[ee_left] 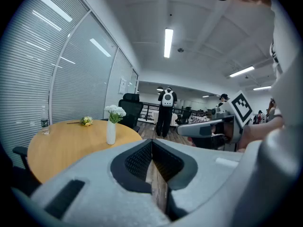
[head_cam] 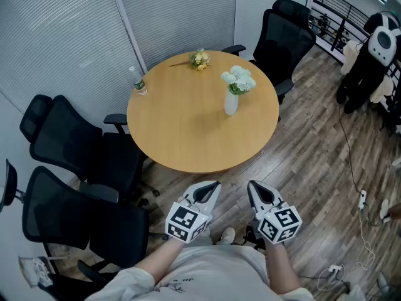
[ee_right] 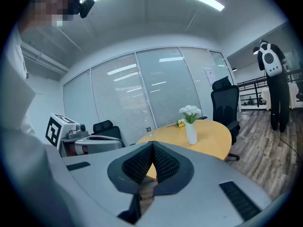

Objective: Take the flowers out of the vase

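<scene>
A white vase (head_cam: 231, 103) with white flowers (head_cam: 239, 79) stands upright on the round wooden table (head_cam: 182, 137), right of its middle. The same vase (ee_left: 111, 132) appears in the left gripper view, and the vase (ee_right: 191, 133) in the right gripper view. A small yellow bouquet (head_cam: 198, 59) lies at the table's far edge. My left gripper (head_cam: 215, 186) and right gripper (head_cam: 250, 186) are held side by side in front of the table's near edge, well short of the vase. Both are shut with nothing between the jaws.
A clear plastic bottle (head_cam: 138, 80) stands at the table's left edge. Black office chairs (head_cam: 75, 149) crowd the left side, and another chair (head_cam: 285, 36) stands behind the table. A panda figure (head_cam: 369, 55) stands at the far right. Cables and a power strip (head_cam: 363, 199) lie on the wood floor.
</scene>
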Action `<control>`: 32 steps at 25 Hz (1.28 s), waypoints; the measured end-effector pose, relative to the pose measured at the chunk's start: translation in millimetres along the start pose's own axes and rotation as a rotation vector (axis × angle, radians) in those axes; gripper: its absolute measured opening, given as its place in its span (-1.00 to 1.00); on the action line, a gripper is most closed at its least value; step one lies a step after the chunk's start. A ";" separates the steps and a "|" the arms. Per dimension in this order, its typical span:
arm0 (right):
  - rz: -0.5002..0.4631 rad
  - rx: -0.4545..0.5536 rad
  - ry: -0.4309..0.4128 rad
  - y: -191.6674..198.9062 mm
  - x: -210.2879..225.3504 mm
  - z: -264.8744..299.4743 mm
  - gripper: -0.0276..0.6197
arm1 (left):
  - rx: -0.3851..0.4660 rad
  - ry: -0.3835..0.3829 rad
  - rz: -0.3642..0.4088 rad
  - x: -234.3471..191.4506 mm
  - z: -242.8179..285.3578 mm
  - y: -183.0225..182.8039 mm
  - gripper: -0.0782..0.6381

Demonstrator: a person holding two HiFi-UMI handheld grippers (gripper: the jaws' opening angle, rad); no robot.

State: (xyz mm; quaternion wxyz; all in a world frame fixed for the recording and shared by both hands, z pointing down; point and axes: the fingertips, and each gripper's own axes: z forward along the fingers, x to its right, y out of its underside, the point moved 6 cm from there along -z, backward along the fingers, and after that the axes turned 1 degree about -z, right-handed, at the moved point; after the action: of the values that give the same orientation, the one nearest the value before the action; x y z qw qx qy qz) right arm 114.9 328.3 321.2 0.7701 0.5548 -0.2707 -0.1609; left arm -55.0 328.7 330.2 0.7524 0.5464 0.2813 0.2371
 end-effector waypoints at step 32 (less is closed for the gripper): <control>0.043 0.065 0.041 -5.1 -43.9 44.8 -0.90 | 0.018 0.068 0.024 -55.3 -27.7 -5.2 -0.75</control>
State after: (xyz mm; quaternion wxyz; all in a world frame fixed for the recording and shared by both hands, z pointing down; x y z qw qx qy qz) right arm 53.4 316.3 316.6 0.7603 0.5769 -0.2718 -0.1238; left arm -114.0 309.6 327.5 0.7346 0.5481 0.3021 0.2621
